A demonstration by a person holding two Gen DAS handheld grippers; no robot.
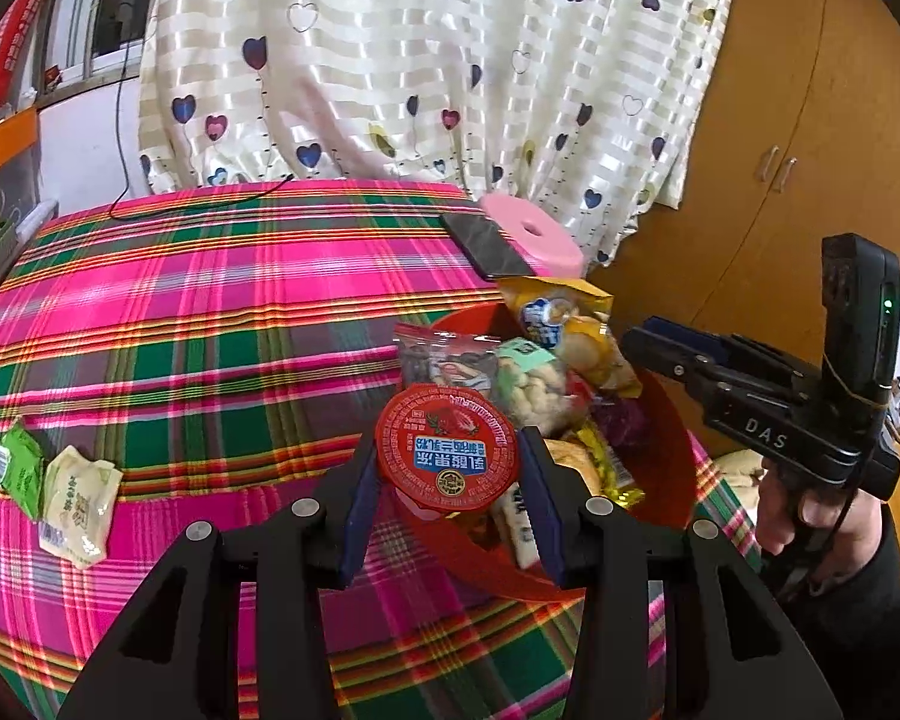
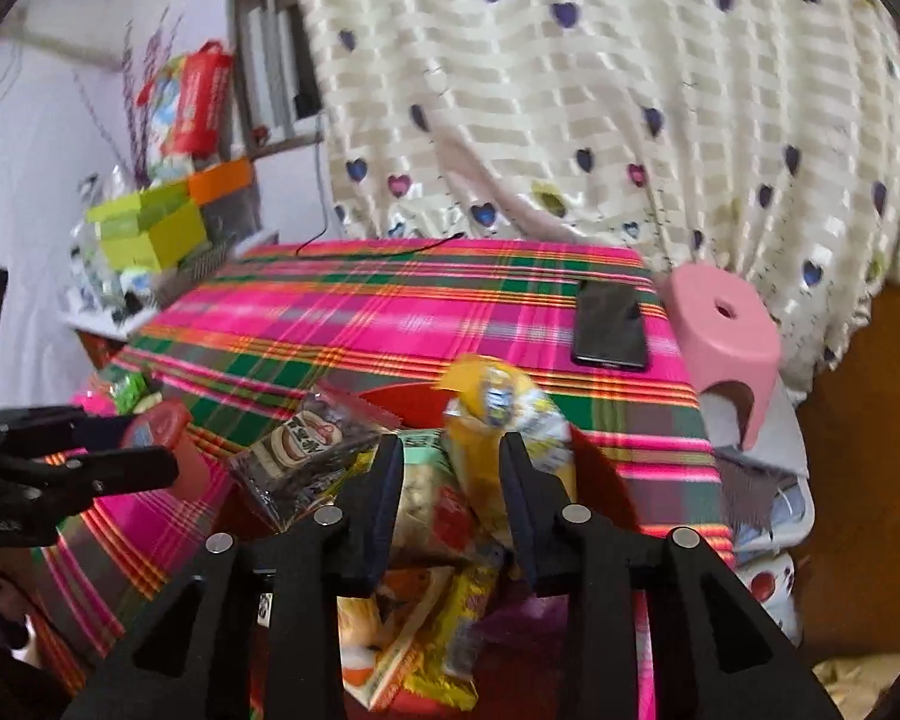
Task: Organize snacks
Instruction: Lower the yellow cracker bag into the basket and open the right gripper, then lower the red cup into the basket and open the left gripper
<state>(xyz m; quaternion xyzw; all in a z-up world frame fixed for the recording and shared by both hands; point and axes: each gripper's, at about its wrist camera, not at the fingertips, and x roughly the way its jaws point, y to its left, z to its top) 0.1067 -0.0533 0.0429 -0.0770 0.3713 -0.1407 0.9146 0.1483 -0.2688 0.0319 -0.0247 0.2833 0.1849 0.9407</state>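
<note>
Well along, by the look of it: round red plastic bowl [image 1: 669, 420] at the near right of the pink plaid tablecloth [image 1: 210, 312] already heaped with packets. Left gripper [image 1: 450, 480] clamped on a red-lidded jelly cup [image 1: 448, 457] above the bowl's near rim, not yet dropped in. Right gripper [image 2: 450, 480] narrow over the heap, yellow snack bag [image 2: 498, 420] between its jaws, grip unclear. Still left out at far left: green sachet [image 1: 18, 468] and pale sachet [image 1: 78, 504].

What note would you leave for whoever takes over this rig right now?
Left claw: shut on a red-lidded cup, held over the near rim of the red bowl.
Right claw: jaws around a yellow packet atop the bowl's pile; grip unclear.
Done: most snacks are in the bowl.
Left: drop the cup in, then fetch the green packet and white packet lying on the plaid cloth.
</note>
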